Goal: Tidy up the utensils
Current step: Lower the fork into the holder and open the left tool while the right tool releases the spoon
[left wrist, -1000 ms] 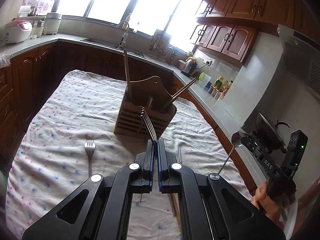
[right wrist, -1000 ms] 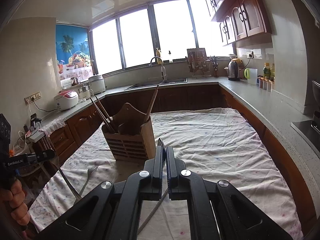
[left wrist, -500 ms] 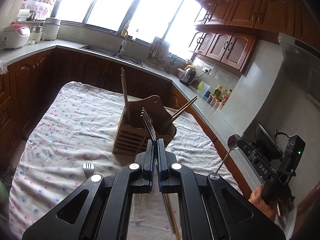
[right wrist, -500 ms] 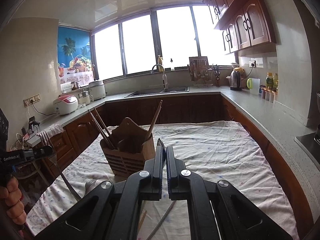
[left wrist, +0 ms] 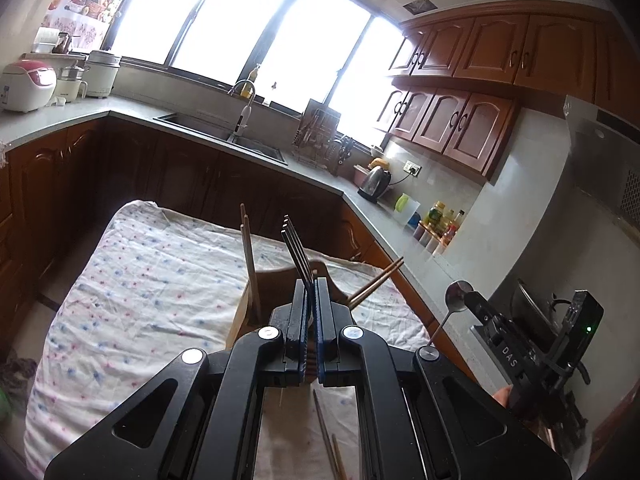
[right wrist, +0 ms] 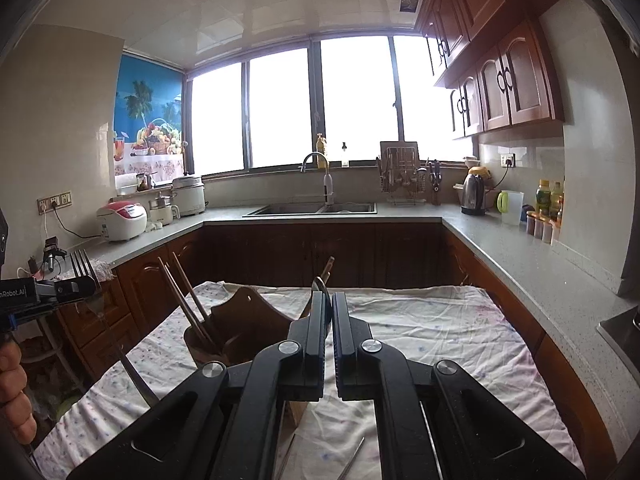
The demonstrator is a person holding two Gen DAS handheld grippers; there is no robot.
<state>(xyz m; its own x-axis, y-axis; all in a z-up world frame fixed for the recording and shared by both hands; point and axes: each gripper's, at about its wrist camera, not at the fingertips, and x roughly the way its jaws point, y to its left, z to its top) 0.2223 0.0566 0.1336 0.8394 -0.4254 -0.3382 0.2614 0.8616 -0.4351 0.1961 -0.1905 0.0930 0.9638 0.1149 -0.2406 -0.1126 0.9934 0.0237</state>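
Observation:
My left gripper (left wrist: 310, 294) is shut on a metal fork (left wrist: 295, 245) whose tines point up and away. Just behind and below it stands the wooden utensil holder (left wrist: 244, 312), with chopsticks (left wrist: 249, 252) leaning out of it. In the right wrist view my right gripper (right wrist: 329, 300) is shut on a spoon (right wrist: 320, 285), seen edge-on above the fingertips. The holder (right wrist: 248, 320) sits left of it on the cloth. Each gripper shows in the other's view: the right gripper (left wrist: 471, 301) with the spoon (left wrist: 458, 293), the left gripper (right wrist: 89, 286) with the fork (right wrist: 83, 263).
The table wears a white flowered cloth (right wrist: 432, 332). Loose chopsticks (left wrist: 329, 442) and thin utensils (right wrist: 354, 458) lie on it under the grippers. Brown cabinets and grey counters ring the table, with a sink (right wrist: 312, 209) at the back. A hand (right wrist: 14, 392) shows at far left.
Both grippers have risen and moved toward the holder, each still holding its utensil. The holder now sits lower in both views, and the fork lying on the cloth has dropped out of sight.

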